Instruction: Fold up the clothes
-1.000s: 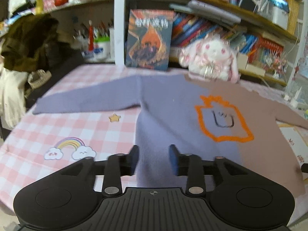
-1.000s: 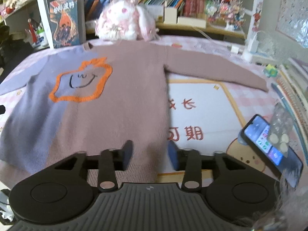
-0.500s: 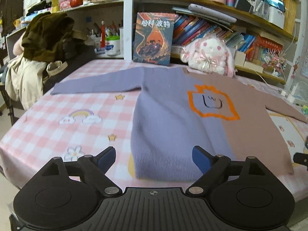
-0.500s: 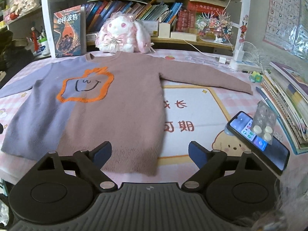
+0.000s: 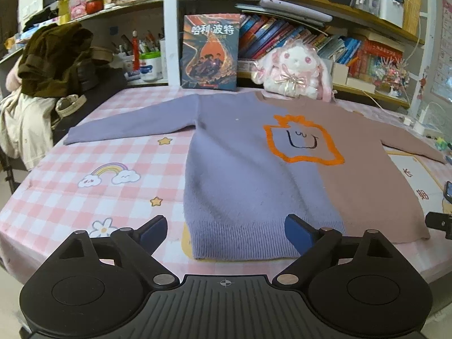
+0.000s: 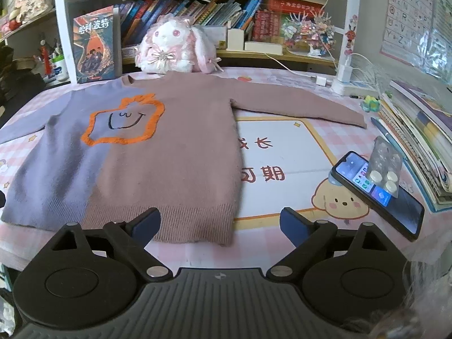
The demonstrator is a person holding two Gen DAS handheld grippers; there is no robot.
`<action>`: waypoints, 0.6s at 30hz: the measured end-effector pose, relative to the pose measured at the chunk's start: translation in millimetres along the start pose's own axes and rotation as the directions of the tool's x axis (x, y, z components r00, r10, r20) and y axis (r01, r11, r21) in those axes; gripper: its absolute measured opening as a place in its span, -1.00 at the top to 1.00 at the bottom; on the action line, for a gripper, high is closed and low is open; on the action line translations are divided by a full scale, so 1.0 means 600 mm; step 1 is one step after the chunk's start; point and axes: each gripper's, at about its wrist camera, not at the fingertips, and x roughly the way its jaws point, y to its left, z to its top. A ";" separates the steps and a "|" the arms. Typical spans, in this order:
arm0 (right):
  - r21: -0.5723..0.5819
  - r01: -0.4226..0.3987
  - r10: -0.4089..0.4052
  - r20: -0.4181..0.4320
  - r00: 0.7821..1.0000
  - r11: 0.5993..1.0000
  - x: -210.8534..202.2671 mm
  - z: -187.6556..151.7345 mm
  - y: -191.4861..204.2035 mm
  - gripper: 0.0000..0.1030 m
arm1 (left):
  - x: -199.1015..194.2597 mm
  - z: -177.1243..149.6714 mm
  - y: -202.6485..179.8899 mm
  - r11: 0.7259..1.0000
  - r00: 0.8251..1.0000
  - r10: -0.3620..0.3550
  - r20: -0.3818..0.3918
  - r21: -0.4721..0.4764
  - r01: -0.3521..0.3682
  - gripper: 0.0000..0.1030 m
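Both claws stand wide apart and are opening, each holding nothing. Left gripper [image 5: 226,233] hovers at the near hem of the sweater [image 5: 254,175], with the lilac ribbed edge showing between its 2 blue-padded fingertips [image 5: 154,230], which do not press on it. Right gripper [image 6: 220,223] hangs over the brown side's hem; its left pad overlaps the hem in view, while whether it touches the knit cannot be told, and its right pad sits over the table mat [image 6: 282,152].

Spread flat on the pink checked tablecloth [image 5: 70,197], front up, the sweater has both sleeves stretched outward and its neck toward the shelves. It is half lilac, half dusty brown, with an orange outline around a small drawn face on the chest.

Readable writing: the upright book [image 5: 210,50] behind the sweater carries the title 哈利·波特. Red characters on the mat include 长 and 期, seen upside down. An alphabet chart [image 6: 415,17] hangs on the right wall. Near the right edge a phone [image 6: 375,195] lies with a blister pack [image 6: 385,166] of 3 pills on it. A plush rabbit [image 5: 293,70] sits by the collar.
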 end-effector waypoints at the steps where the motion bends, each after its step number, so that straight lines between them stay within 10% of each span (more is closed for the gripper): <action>1: 0.004 0.007 -0.007 0.001 1.000 1.000 0.000 0.001 0.002 -0.78 | 0.004 0.002 0.002 1.000 1.000 -0.009 0.000 0.007 0.009 -0.79; 18: 0.133 0.188 -0.187 -0.018 0.982 0.973 -0.004 0.011 0.146 -0.79 | 0.100 0.079 0.142 0.974 0.981 -0.191 -0.031 0.118 0.193 -0.80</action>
